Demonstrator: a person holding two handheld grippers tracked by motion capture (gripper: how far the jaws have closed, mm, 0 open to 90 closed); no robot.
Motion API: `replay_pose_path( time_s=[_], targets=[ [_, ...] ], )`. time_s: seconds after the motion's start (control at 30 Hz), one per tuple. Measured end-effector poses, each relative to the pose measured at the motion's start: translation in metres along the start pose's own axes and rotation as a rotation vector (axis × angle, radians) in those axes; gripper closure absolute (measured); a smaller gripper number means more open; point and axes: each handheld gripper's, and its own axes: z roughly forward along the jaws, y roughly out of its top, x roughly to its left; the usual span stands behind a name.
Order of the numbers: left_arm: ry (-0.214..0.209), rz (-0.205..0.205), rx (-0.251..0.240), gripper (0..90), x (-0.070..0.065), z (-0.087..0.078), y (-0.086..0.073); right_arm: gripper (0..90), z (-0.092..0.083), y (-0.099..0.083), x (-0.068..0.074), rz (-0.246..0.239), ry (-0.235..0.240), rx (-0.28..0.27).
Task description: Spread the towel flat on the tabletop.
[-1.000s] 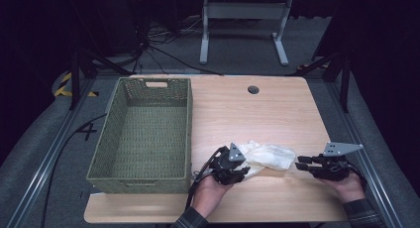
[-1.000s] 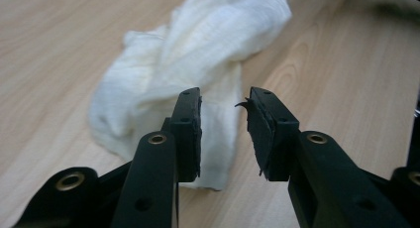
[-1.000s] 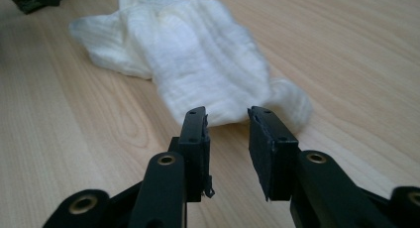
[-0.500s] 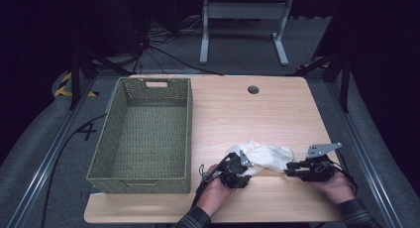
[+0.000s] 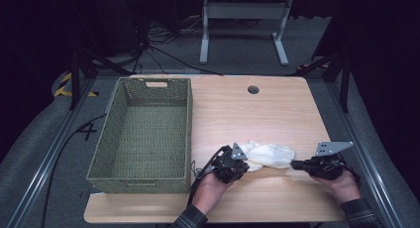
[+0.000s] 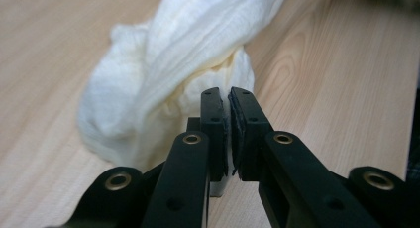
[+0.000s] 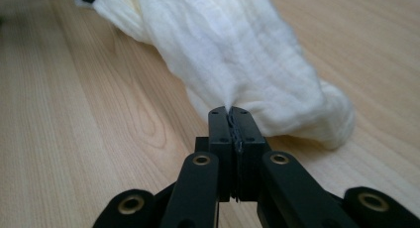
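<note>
Your wooden table [image 5: 237,114] carries a green woven basket [image 5: 143,131] at its left, its inside shadowed. The white cloth [image 5: 267,155] lies crumpled near the front edge between your grippers. Your left gripper [image 5: 241,157] is clamped on one end, your right gripper [image 5: 294,164] pinching the other; folds hide its edges.

Black fingers [image 7: 246,124] with brass-ringed screw holes; grey plates, dark plaid sleeves [image 5: 190,219].

Lab — floor cables [image 5: 163,52], rails [image 5: 44,158].
</note>
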Motion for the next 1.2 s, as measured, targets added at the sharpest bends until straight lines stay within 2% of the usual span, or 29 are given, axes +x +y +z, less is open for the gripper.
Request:
replay_pose_path(
  time_s=[0.13,0.2,0.3,0.37,0.43,0.53,0.6,0.7,0.8,0.87,0.97,1.0,1.07,1.17,1.2],
  targets=[
    [0.001,-0.004,-0.063,85.3,0.001,-0.021,0.008,89.2,-0.021,0.013,0.004,-0.034,-0.023,-0.088],
    [0.007,-0.005,-0.082,85.4,0.001,-0.027,0.011,89.2,-0.026,0.016,0.006,-0.038,-0.028,-0.102],
    [0.041,0.003,-0.116,85.3,0.003,-0.041,0.017,89.3,-0.041,0.026,0.011,-0.074,-0.042,-0.159],
    [0.061,-0.011,-0.116,85.4,0.008,-0.043,0.017,89.3,-0.043,0.029,0.01,-0.076,-0.047,-0.168],
    [0.083,-0.027,-0.12,85.5,0.014,-0.043,0.017,89.3,-0.04,0.03,0.005,-0.08,-0.067,-0.146],
    [0.117,-0.057,-0.105,85.6,0.022,-0.038,0.018,89.4,-0.035,0.029,-0.006,-0.054,-0.082,-0.13],
    [0.17,-0.066,-0.075,85.6,0.025,-0.029,0.02,89.4,-0.028,0.027,-0.016,-0.037,-0.106,-0.1],
    [0.198,-0.085,-0.054,85.6,0.032,-0.02,0.02,89.5,-0.019,0.022,-0.031,-0.008,-0.143,-0.057],
    [0.217,-0.11,-0.045,85.7,0.04,-0.013,0.02,89.5,-0.013,0.016,-0.044,0.021,-0.176,-0.015],
    [0.211,-0.126,-0.047,85.7,0.044,-0.01,0.02,89.6,-0.01,0.014,-0.049,0.027,-0.183,-0.001],
    [0.208,-0.154,-0.025,85.6,0.054,0.004,0.02,89.2,0.0,0.011,-0.061,0.057,-0.191,0.025],
    [0.21,-0.158,-0.022,85.5,0.056,0.008,0.019,81.7,0.003,0.011,-0.063,0.064,-0.195,0.022],
    [0.2,-0.161,-0.008,85.4,0.059,0.015,0.017,75.6,0.001,0.013,-0.061,0.07,-0.18,0.002],
    [0.19,-0.16,-0.004,85.3,0.062,0.018,0.014,73.5,-0.005,0.024,-0.046,0.04,-0.138,-0.049],
    [0.19,-0.16,-0.004,85.4,0.062,0.018,0.014,73.5,-0.005,0.024,-0.046,0.04,-0.138,-0.049]
  ],
)
